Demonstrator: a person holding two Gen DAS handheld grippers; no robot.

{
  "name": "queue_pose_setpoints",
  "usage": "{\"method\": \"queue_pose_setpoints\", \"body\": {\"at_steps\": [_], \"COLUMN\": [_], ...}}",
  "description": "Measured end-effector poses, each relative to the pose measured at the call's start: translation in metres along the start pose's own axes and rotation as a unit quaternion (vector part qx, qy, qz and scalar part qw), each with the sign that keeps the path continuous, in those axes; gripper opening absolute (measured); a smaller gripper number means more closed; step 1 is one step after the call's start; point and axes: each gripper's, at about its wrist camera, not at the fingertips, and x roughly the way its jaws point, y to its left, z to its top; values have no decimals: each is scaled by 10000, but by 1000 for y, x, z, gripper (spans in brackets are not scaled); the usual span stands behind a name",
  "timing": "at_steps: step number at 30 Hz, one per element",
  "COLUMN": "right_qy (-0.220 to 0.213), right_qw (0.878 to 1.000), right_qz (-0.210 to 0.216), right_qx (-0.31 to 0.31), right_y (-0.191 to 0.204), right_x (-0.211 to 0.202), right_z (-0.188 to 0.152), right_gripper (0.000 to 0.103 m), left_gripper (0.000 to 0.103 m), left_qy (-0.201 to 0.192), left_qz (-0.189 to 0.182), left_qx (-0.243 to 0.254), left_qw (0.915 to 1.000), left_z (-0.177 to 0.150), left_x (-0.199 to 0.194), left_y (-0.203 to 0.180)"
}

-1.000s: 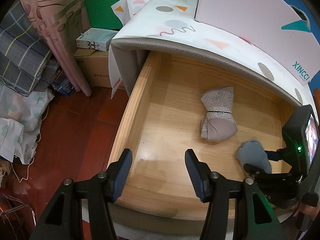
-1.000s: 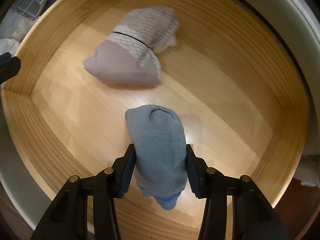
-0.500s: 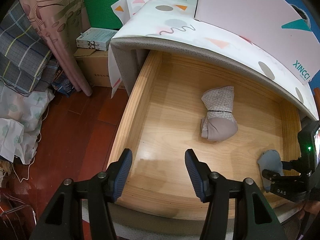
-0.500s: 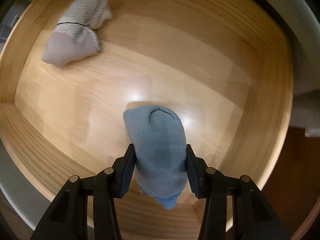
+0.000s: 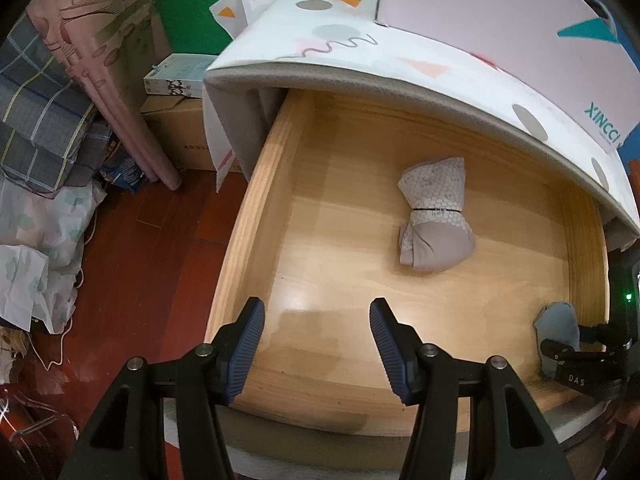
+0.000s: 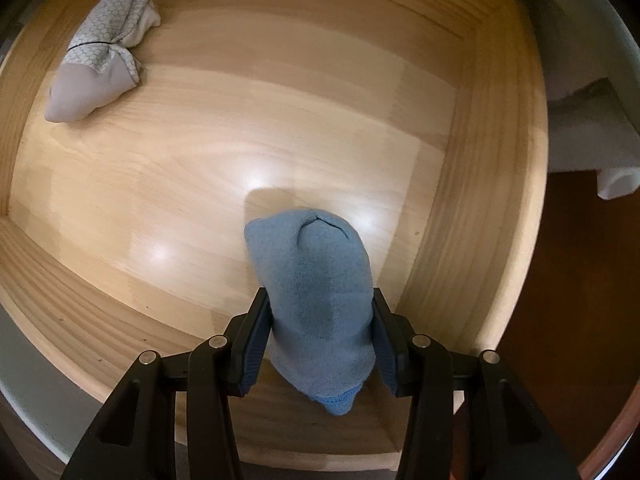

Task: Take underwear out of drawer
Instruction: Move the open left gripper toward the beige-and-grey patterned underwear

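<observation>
1. Between the right gripper [image 6: 322, 340] fingers [image 6: 256, 338], the blue underwear roll [image 6: 316, 288] is clamped, low over the drawer [image 5: 256, 216] corner.
2. Lift straight up, clearing the wall.
3. Left gripper [image 5: 316, 350] hangs spread, empty; grey bundle [image 5: 434, 222] lies beyond.

Warm glare, fisheye-warped dark edges

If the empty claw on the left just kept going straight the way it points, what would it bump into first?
Most likely the bare wooden floor of the open drawer. The left gripper points steeply down with open jaws, nothing between them. The grey rolled underwear lies farther in, to the right.
</observation>
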Motion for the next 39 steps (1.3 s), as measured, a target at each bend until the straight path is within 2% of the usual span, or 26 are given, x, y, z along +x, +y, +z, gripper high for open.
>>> {"method": "queue_pose_setpoints", "body": {"at_steps": [12, 17, 20, 23, 29, 32, 35, 37, 39], "right_qy": [99, 48, 29, 14, -33, -45, -52, -56, -58], "right_qw": [9995, 9995, 9995, 9995, 9996, 9996, 9996, 9996, 9996], "right_qz": [-290, -272, -272, -269, -228, -227, -225, -212, -202], "right_qx": [102, 142, 126, 143, 178, 150, 147, 170, 175], "right_y": [15, 20, 25, 27, 27, 21, 20, 20, 15], "right_x": [8, 7, 8, 15, 9, 13, 13, 13, 9], "right_z": [-2, 2, 2, 0, 1, -3, -4, -4, -1], "right_gripper": [42, 42, 42, 42, 42, 42, 42, 42, 42], "left_gripper": [56, 56, 56, 56, 56, 56, 56, 56, 56], "left_qy": [336, 618, 581, 372, 258, 231, 77, -108, -231], "left_qz": [-199, -677, -804, -1043, -857, -894, -819, -633, -304], "left_qx": [402, 688, 790, 871, 1400, 1884, 2593, 3191, 3851], "left_qw": [9984, 9934, 9919, 9900, 9861, 9777, 9623, 9455, 9221], "left_z": [-1, 4, 8, 15, 27, 28, 26, 22, 18], "left_x": [12, 21, 23, 19, 24, 24, 21, 19, 21], "left_y": [-13, -19, -23, -29, -57, -67, -74, -80, -85]}}
